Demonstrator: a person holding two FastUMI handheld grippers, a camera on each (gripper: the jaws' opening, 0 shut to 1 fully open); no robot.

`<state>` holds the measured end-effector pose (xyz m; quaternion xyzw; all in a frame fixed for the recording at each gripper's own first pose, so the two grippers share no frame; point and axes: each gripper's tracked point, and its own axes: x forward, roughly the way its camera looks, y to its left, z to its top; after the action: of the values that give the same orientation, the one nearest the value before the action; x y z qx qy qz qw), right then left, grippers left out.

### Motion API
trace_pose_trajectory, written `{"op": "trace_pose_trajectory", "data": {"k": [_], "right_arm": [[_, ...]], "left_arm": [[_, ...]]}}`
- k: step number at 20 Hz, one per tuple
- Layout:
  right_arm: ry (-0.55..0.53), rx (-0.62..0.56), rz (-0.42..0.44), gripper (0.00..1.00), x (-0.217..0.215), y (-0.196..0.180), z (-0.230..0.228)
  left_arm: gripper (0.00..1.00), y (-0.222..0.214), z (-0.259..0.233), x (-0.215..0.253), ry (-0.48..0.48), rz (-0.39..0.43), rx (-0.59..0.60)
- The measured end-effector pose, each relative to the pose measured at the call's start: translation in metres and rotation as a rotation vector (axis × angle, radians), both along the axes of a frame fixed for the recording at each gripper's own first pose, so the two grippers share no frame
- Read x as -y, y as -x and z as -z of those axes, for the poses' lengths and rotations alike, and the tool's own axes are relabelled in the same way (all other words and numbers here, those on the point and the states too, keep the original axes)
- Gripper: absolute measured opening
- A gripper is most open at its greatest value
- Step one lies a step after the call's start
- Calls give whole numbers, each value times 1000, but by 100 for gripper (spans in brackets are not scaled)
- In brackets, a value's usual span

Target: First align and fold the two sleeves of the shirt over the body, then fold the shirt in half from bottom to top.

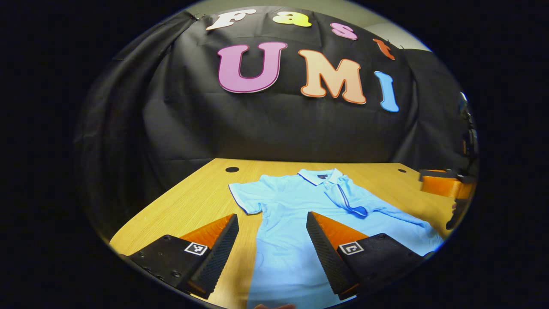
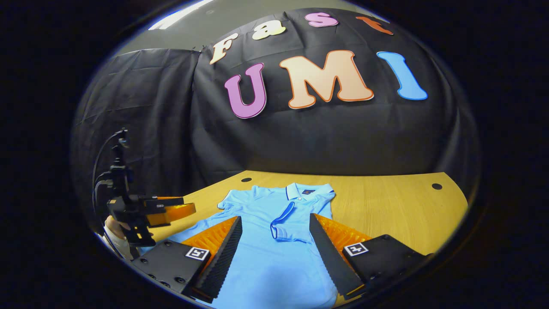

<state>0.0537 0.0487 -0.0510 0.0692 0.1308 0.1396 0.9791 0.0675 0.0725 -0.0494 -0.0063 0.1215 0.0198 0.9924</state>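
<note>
A light blue polo shirt [image 1: 283, 257] lies flat on the wooden table [image 1: 193, 206], collar [image 1: 319, 176] at the far end. One sleeve [image 1: 245, 198] is spread out to the left in the left gripper view. The other sleeve [image 1: 349, 201] lies folded over the chest. My left gripper [image 1: 272, 219] is open above the shirt's lower left side, nothing between its fingers. In the right gripper view my right gripper [image 2: 275, 219] is open over the shirt [image 2: 274, 257], just short of the folded sleeve [image 2: 283, 223]. The spread sleeve [image 2: 233, 199] lies beyond its left finger.
The table [image 2: 399, 214] has small round holes [image 1: 232, 169] [image 2: 437, 186] near its back corners. In the right gripper view the left gripper [image 2: 167, 210] is held by a hand [image 2: 113, 225] at the table's left. The right gripper [image 1: 441, 182] shows at the far right.
</note>
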Motion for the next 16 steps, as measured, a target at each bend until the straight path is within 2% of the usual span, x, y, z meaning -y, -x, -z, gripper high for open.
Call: {"op": "trace_pose_trajectory", "data": {"k": [3, 5, 6, 10, 13, 16], "right_arm": [[-42, -6, 29, 98, 21, 28, -1], [-65, 14, 51, 94, 36, 43, -9], [-75, 27, 67, 98, 45, 50, -13], [-103, 54, 121, 98, 72, 74, -23], [-83, 71, 161, 97, 89, 88, -28], [-57, 76, 185, 98, 99, 102, -27]], "left_arm": [[95, -27, -3, -22, 42, -23, -43], [94, -51, -7, -40, 24, -53, -65], [95, -65, -9, -47, 11, -59, -72], [94, -112, -2, -55, -46, -49, -158], [94, -141, 17, -56, -30, -54, -228], [94, -155, 34, -65, -56, -81, -280]]}}
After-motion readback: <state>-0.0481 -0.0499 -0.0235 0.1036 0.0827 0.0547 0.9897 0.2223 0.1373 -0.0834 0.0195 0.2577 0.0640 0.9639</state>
